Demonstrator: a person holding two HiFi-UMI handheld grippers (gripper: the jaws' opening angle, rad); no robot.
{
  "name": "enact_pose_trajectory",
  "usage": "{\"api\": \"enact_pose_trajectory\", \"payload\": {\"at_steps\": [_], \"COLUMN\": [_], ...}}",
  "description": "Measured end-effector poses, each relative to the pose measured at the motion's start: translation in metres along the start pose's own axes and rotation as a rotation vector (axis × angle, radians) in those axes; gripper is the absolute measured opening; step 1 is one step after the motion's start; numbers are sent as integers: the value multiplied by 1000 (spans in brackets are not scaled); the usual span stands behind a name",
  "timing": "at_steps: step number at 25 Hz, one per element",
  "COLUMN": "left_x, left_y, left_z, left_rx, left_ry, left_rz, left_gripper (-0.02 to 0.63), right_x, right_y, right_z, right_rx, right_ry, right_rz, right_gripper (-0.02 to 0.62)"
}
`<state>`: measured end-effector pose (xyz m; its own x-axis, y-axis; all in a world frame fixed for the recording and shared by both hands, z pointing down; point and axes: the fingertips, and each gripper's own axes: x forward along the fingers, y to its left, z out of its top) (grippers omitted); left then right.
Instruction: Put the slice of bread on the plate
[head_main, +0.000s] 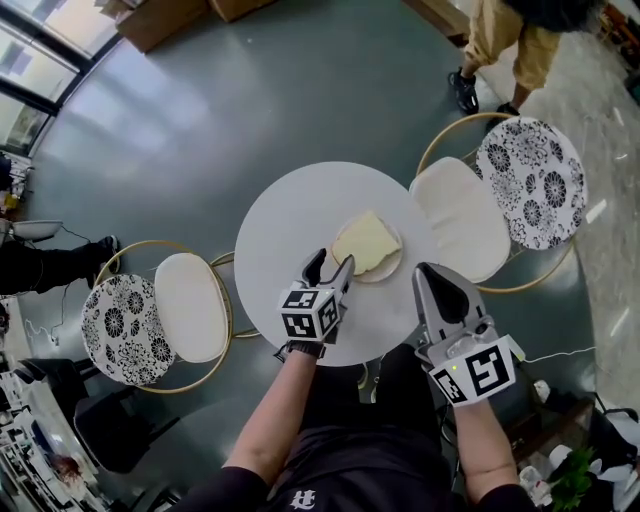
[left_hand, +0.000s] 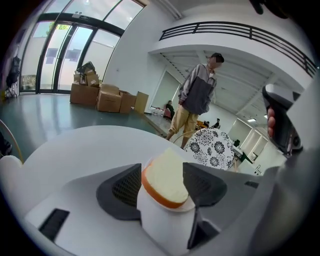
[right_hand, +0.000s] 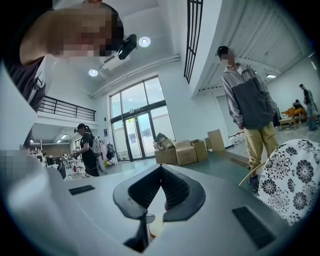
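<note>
A slice of bread (head_main: 365, 242) with a brown crust lies on a small white plate (head_main: 392, 262) near the middle of the round white table (head_main: 290, 220). My left gripper (head_main: 332, 260) stands open at the plate's near-left side. In the left gripper view the bread (left_hand: 167, 180) sits on the plate (left_hand: 192, 205) between the jaws of the left gripper (left_hand: 161, 172), and neither pad presses on it. My right gripper (head_main: 428, 272) hovers at the table's right edge, apart from the plate. Its jaws meet at the tips in the right gripper view (right_hand: 160, 169), with nothing held.
Two chairs with cream seats and floral backs flank the table, one at the left (head_main: 190, 305) and one at the right (head_main: 462, 215). A person (head_main: 500, 50) stands beyond the right chair. Cardboard boxes (left_hand: 100, 95) sit on the grey floor by the glass doors.
</note>
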<state>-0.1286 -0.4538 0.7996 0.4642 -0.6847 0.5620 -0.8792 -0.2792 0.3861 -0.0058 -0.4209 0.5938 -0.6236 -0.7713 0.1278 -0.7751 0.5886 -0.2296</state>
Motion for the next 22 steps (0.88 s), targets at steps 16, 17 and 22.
{"api": "enact_pose_trajectory", "payload": {"at_steps": [16,17,22], "left_x": [-128,-138,-190], "left_y": [-115,-125,-163], "left_z": [138,149,192], "left_rx": [188,205,257], "left_ry": [-235,-254,-329], "left_rz": [-124,-136,-167], "left_gripper": [192,190,175], "right_x": [6,5,-3], "right_y": [44,46,59], "right_z": [73,81,125], "right_rx": [-26,-29,-44], "right_ry": [46,44,16], "right_rz": [49,52,65], "right_gripper": [2,2,2]}}
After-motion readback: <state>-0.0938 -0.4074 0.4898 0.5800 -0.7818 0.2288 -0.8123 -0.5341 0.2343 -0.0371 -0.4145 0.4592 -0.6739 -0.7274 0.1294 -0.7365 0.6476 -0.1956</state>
